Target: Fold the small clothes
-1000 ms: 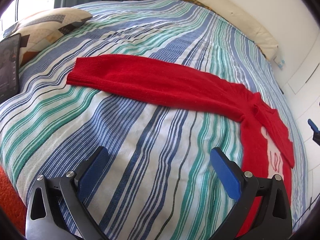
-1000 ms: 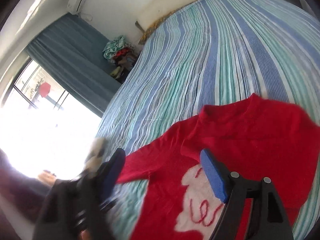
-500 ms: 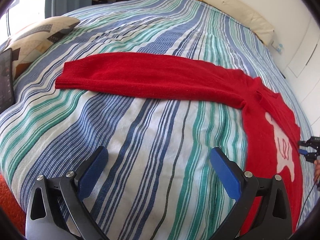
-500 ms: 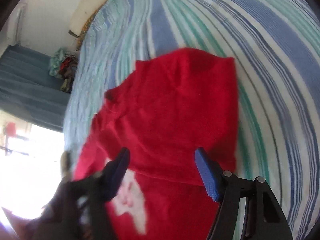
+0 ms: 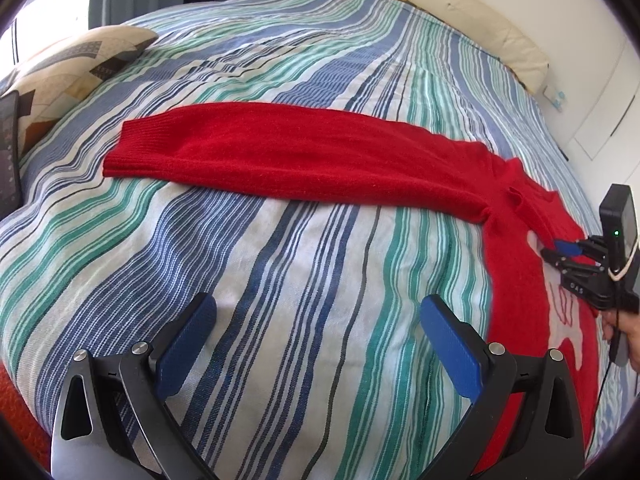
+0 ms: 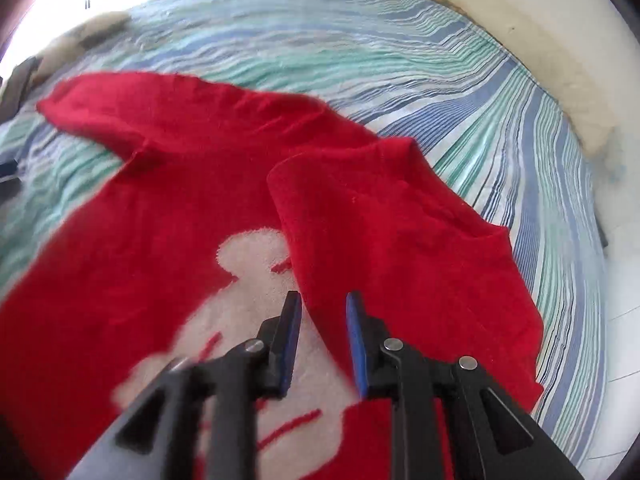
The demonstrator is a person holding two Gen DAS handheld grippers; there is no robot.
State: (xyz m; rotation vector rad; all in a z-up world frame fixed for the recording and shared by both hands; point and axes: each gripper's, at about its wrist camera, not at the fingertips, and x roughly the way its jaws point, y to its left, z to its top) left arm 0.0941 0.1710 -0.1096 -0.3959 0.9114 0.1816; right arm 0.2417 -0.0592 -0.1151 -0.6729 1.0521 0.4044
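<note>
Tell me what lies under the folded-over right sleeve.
The folded sleeve lies on the red sweater chest, covering one edge of the white motif; whatever else is beneath stays hidden.

Daylight enters from a window (image 5: 24,12) at upper left, blown out to white in both views. The left wrist view is sharp; the bed (image 5: 280,260) is evenly lit, shadows soft. The right wrist view is motion-blurred, most at left. Fisheye curvature bends the stripes; corners are dark.

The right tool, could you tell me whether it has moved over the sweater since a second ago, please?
Yes. The right tool has come in from the frame's right edge and now sits over the red sweater, near its white motif.
</note>
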